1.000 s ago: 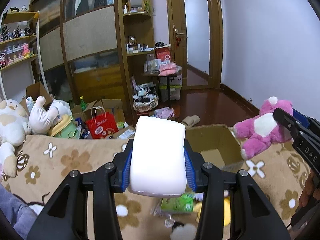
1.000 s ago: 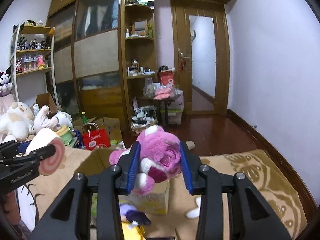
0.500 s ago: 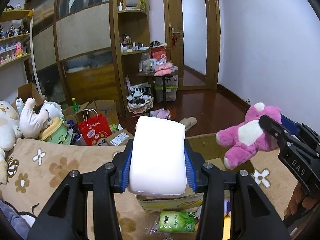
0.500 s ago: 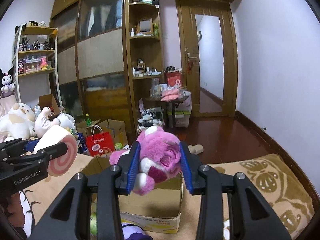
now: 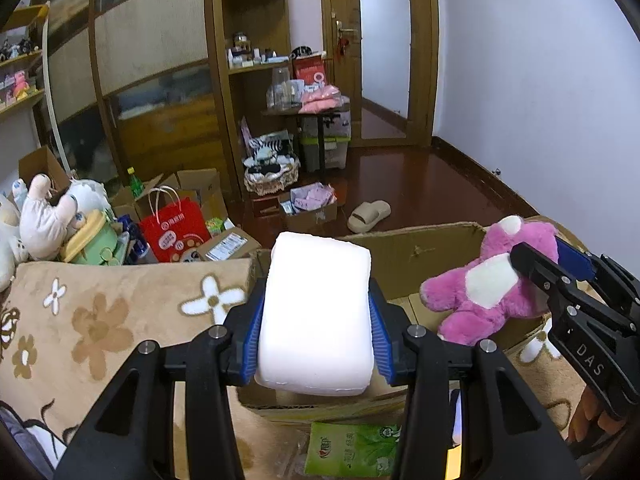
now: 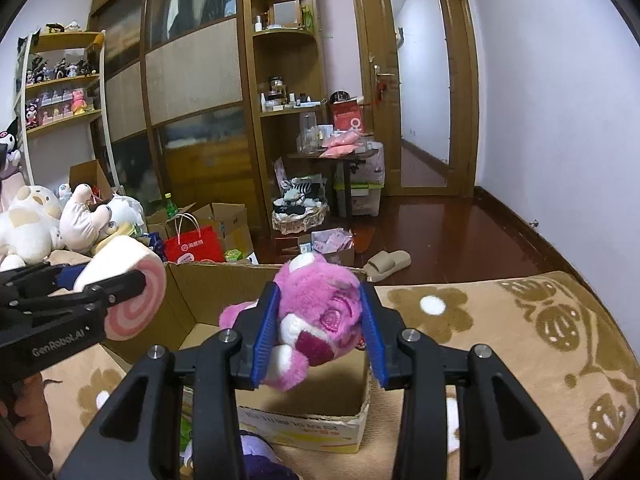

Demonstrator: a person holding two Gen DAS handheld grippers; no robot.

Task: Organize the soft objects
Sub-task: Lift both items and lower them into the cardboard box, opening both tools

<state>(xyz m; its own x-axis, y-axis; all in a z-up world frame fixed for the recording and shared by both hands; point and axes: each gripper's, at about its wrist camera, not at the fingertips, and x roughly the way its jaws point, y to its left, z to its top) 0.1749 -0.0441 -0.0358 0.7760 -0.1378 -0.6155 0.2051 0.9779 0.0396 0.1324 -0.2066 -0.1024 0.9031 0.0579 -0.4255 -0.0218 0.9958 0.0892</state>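
Both grippers have descended over the open brown cardboard box [image 6: 276, 420]. The left gripper [image 5: 316, 320] clamps the white-and-pink swirl-roll plush [image 5: 316, 316]; the right gripper [image 6: 320, 328], at 3 o'clock, grips the pink plush bear [image 6: 320, 312]. Release is imminent.

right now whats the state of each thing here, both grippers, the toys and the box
left gripper: shut on the swirl roll plush
swirl roll plush: held over the box, squeezed between the fingers
right gripper: shut on the pink bear
pink bear: held over the box
cardboard box: open, flaps up
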